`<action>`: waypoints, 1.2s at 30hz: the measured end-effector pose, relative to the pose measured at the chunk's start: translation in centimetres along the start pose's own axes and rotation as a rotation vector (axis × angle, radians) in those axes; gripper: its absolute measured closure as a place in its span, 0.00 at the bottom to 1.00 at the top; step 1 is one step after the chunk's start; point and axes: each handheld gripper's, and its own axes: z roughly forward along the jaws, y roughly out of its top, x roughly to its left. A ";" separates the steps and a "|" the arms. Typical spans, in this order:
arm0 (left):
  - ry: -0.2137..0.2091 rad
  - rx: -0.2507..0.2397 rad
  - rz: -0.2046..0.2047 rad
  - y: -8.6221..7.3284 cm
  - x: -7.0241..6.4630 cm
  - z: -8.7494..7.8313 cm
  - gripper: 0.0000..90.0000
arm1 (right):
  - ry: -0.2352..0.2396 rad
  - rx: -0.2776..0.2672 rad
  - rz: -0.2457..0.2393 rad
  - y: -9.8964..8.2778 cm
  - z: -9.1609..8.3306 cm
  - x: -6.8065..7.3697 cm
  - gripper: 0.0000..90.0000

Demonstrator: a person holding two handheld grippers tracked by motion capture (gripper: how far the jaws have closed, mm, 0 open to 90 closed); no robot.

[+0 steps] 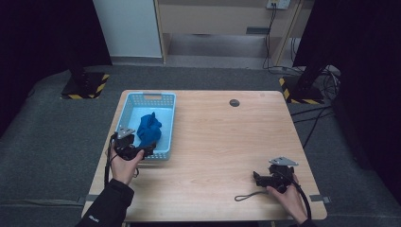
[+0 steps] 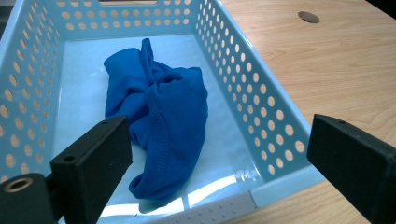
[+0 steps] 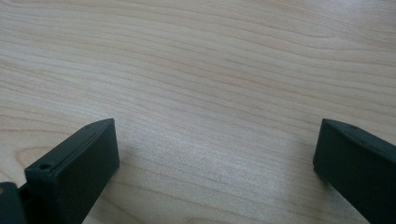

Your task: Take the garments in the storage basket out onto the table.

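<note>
Lying crumpled inside the perforated pale-blue plastic basket (image 2: 261, 107), the soft blue cloth (image 2: 161, 116) showed stitched hems. Left gripper (image 2: 219, 161) gaped wide at the basket's near rim; right gripper (image 3: 217, 154) stood wide over bare wood-grain table (image 3: 196, 70).

**Wooden table and what lay on it**

A light wooden table (image 1: 213, 142) carried a pale blue perforated basket (image 1: 166, 124) near its far left corner. Well to the right of the basket, a small dark round disc (image 1: 234, 102) sat by the far edge.
</note>
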 end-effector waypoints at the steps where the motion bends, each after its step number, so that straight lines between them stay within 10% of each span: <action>1: 0.005 0.007 -0.001 0.0 0.2 0.3 0.06 | 0.000 0.000 0.000 0.0 0.0 0.0 0.01; 36: 0.016 0.033 -0.039 1.2 1.7 3.5 0.07 | 0.000 0.000 0.000 0.0 0.0 0.0 0.01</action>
